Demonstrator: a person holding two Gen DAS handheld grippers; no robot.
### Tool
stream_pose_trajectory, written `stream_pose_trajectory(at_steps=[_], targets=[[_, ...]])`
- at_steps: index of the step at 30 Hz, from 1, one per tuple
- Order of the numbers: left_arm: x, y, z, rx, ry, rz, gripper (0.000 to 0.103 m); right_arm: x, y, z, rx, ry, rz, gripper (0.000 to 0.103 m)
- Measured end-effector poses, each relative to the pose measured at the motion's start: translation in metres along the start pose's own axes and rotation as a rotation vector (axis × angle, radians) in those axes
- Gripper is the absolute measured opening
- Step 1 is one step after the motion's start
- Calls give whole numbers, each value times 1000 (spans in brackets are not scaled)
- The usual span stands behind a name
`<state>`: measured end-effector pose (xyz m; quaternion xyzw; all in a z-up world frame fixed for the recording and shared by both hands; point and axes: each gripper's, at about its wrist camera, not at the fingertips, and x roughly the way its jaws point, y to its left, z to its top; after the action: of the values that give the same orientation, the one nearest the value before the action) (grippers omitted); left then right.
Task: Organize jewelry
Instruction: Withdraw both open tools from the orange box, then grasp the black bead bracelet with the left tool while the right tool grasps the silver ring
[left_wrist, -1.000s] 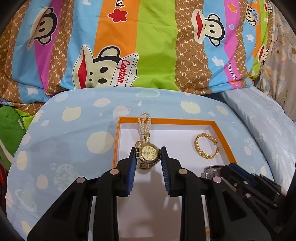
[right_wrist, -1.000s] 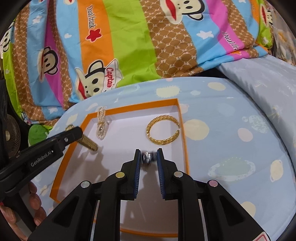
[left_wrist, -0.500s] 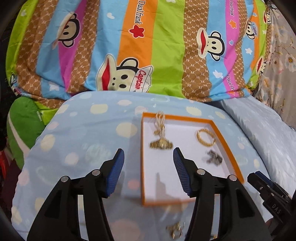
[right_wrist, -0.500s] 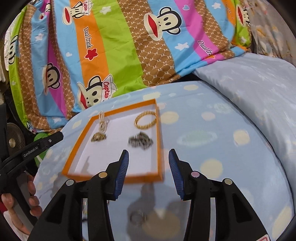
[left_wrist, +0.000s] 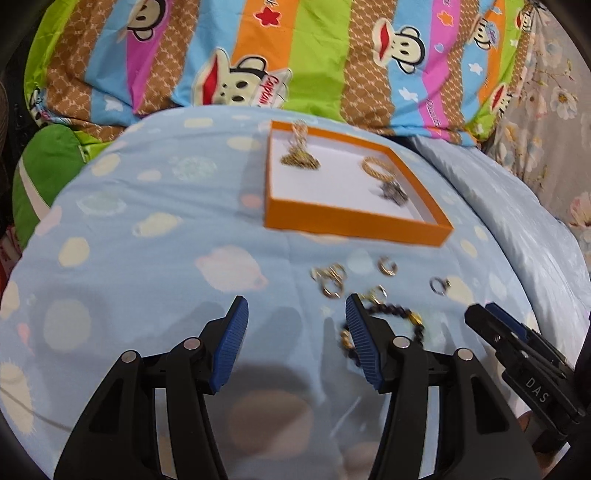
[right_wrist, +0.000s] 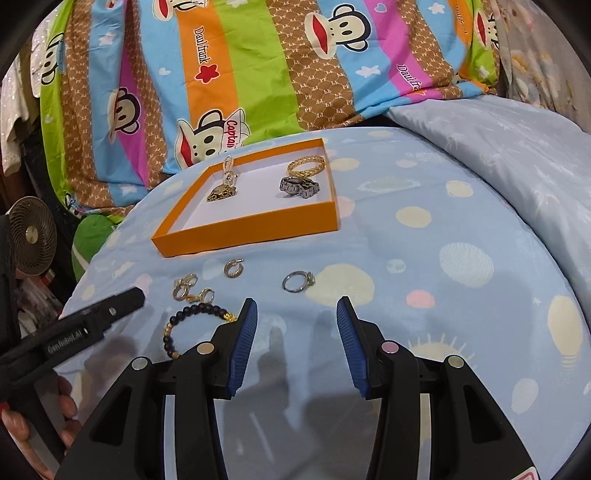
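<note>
An orange tray (left_wrist: 354, 223) (right_wrist: 251, 227) lies on the blue bedspread. It holds a gold watch (right_wrist: 221, 192) (left_wrist: 300, 159), a silver watch (right_wrist: 300, 185) (left_wrist: 392, 192) and a gold bracelet (right_wrist: 306, 163) (left_wrist: 378, 168). In front of the tray lie gold rings (right_wrist: 184, 285) (left_wrist: 330, 279), a gold ring (right_wrist: 234, 267), a silver ring (right_wrist: 297, 281) (left_wrist: 439, 285) and a dark bead bracelet (right_wrist: 192, 325) (left_wrist: 391, 317). My left gripper (left_wrist: 294, 319) is open and empty, near the bead bracelet. My right gripper (right_wrist: 295, 317) is open and empty, just behind the silver ring.
A colourful monkey-print quilt (right_wrist: 258, 74) is piled behind the tray. A small fan (right_wrist: 31, 236) stands at the far left. A pale blue duvet (right_wrist: 517, 147) rises on the right. A green cushion (left_wrist: 44, 166) lies left of the bedspread.
Both grippers let go of the watches in the tray, opened wide and drew back toward me. The loose rings and bead bracelet have come into view.
</note>
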<state>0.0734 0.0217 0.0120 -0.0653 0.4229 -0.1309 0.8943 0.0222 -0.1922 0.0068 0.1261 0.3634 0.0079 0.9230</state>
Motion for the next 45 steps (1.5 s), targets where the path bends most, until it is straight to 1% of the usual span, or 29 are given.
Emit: stream_pose_trajectory(at_steps=[5,7,11,13,14,15,16,17,18,22,29,34,38,41,44,45], targets=[[12,-17,-10,13,61,-4,53,-7,-5,-7,24,3,7,45],[14,-20,-12,16,59,12,53,-7,-5,-7,25,0,8,45],[18,-25,-11,23,62,17,52,-6,-5,-7,22,7,8,45],[21,-29,-10,39,57,37,51,-5,-5,-7,24,12,9,45],[21,-31,-10,51,53,48,42,-5,-6,-7,27,14,9,45],[22,-33,-10,61,53,50,30,-4,-6,-6,30,17,8,45],[22,-32,-11,65,51,54,26,-4,-7,-6,33,20,9,45],[22,-32,-11,62,52,42,15,-3,-7,-6,35,21,8,45],[22,-31,-10,60,57,32,9,-2,-6,-6,35,24,6,45],[19,-29,-11,58,51,11,7,5,-4,-2,28,46,-2,45],[0,-15,-11,54,-4,10,7,24,2,12,5,65,-9,45],[-3,0,-14,37,-7,24,7,41,11,21,-26,83,-27,44],[-3,7,-16,14,0,11,7,50,14,24,-36,107,-46,44],[-3,8,-17,15,7,8,7,54,14,25,-33,120,-57,42],[-2,10,-17,8,14,1,7,56,15,24,-40,126,-68,34],[-1,10,-17,6,16,0,7,56,15,24,-41,126,-71,29]])
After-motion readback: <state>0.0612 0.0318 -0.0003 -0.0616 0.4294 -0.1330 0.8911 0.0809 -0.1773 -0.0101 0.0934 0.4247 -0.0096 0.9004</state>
